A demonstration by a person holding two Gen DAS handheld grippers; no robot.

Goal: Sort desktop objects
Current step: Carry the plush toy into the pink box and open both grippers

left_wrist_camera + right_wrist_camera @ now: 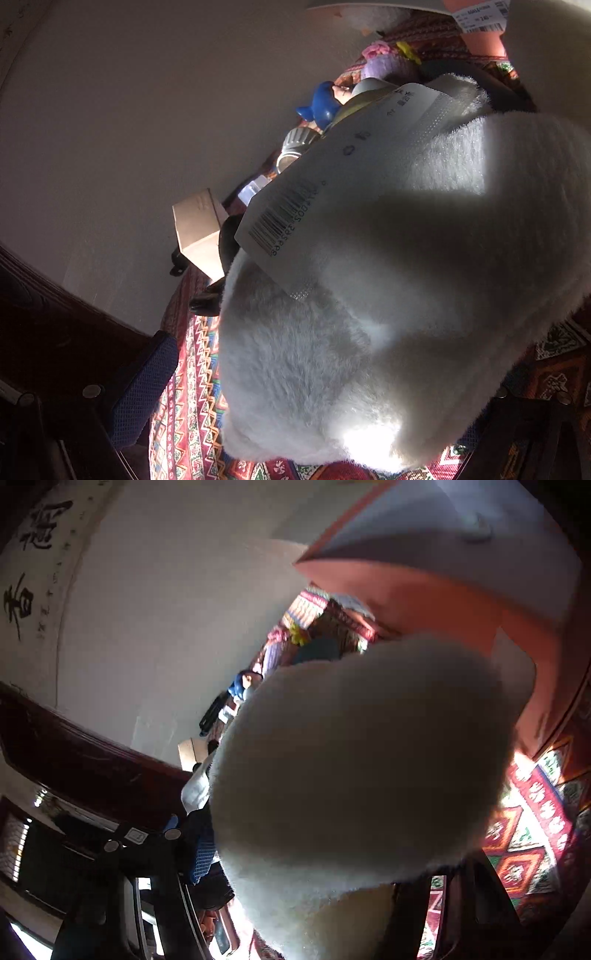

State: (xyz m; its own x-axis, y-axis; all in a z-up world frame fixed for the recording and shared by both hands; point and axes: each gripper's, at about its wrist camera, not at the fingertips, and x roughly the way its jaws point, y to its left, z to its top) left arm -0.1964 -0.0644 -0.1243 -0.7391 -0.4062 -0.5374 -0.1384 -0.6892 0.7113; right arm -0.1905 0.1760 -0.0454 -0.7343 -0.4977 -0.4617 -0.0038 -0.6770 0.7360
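**Big fluffy white plush toy filling both cameras**

Soft white plush toy (369, 314), short dense fur, rounded and lumpy, jammed right up against both lenses above a woven red patterned tablecloth (192, 387). Stiff paper tag (332, 177) with a barcode lying flat on the fur. Left gripper (295, 424) with blue mesh-padded fingers (144, 391) either side of the toy, apparently squeezing it. Right gripper (295, 886) also straddling the fur; grip impossible to tell. Behind: small cardboard box (199, 229), glossy blue figurine (321, 103).
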